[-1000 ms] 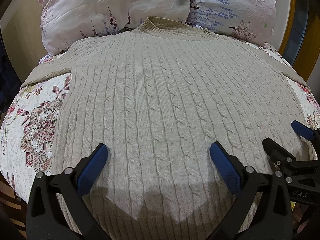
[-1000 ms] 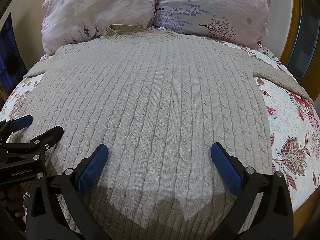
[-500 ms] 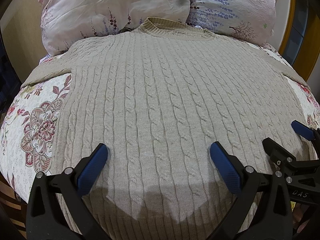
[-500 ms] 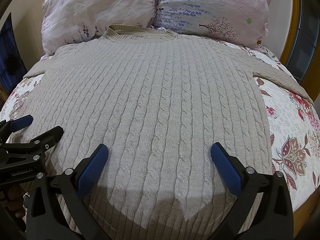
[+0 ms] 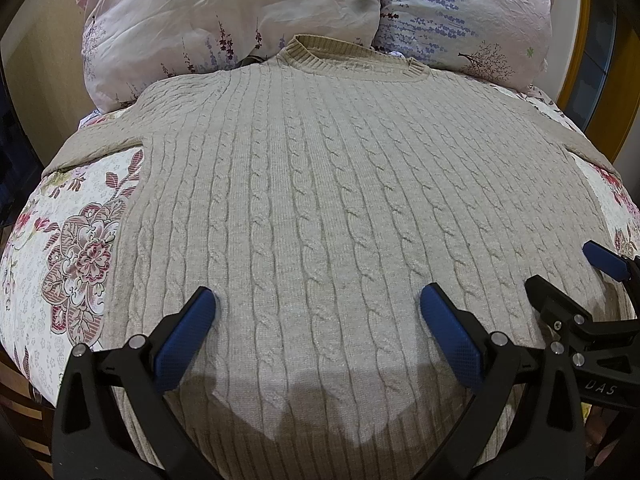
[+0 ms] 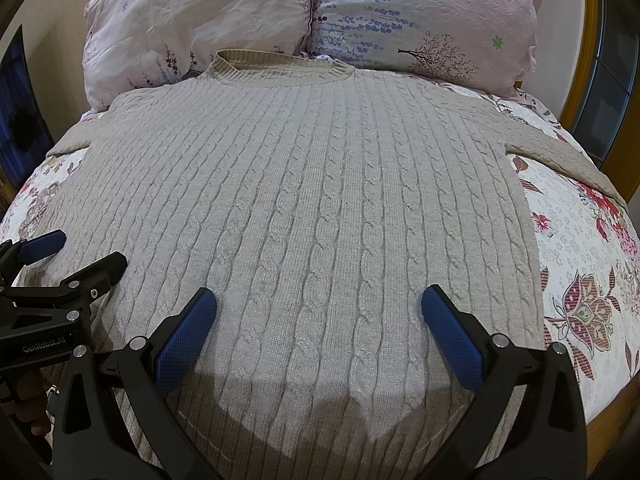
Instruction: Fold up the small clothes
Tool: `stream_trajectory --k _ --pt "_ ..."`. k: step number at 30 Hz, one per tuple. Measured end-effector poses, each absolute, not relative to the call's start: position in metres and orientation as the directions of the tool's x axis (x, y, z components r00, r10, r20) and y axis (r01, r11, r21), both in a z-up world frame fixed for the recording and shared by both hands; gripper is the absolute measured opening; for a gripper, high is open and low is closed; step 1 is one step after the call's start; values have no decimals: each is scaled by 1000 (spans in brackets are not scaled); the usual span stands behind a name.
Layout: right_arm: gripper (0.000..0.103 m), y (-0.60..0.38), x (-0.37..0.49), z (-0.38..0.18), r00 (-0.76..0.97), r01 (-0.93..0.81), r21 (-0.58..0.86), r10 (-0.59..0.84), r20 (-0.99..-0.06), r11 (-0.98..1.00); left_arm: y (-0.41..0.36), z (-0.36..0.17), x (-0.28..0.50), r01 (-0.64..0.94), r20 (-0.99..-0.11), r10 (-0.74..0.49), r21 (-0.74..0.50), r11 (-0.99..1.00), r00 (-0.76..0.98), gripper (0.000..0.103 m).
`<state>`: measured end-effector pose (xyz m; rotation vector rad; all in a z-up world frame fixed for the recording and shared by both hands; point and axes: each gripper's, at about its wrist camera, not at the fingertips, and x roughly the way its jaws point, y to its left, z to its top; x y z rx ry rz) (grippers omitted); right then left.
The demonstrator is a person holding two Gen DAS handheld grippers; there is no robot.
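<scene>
The sweater [image 5: 320,208] lay flat, collar away; both the left claw [image 5: 318,324] and right claw [image 6: 320,324] hovered wide (empty) over its near hem.

beige cable-knit sweater [image 5: 320,208], floral white-and-pink bedspread [image 5: 76,248], pale pink lavender-print pillows [image 6: 200,24], blue-padded black claws.

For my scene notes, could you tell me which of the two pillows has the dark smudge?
The pinkish pillow on the left side in the left wrist view, smudged near its inner edge; the bluish lavender-print pillow beside it shows none.
</scene>
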<state>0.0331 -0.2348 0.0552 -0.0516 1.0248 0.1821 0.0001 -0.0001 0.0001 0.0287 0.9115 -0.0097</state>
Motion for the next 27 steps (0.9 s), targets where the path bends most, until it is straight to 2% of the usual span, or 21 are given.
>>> stream_trajectory --k 27 --pt "102 -234 34 55 499 -178 43 128 -857 983 0 0 0 21 -791 4 21 1000 612 101"
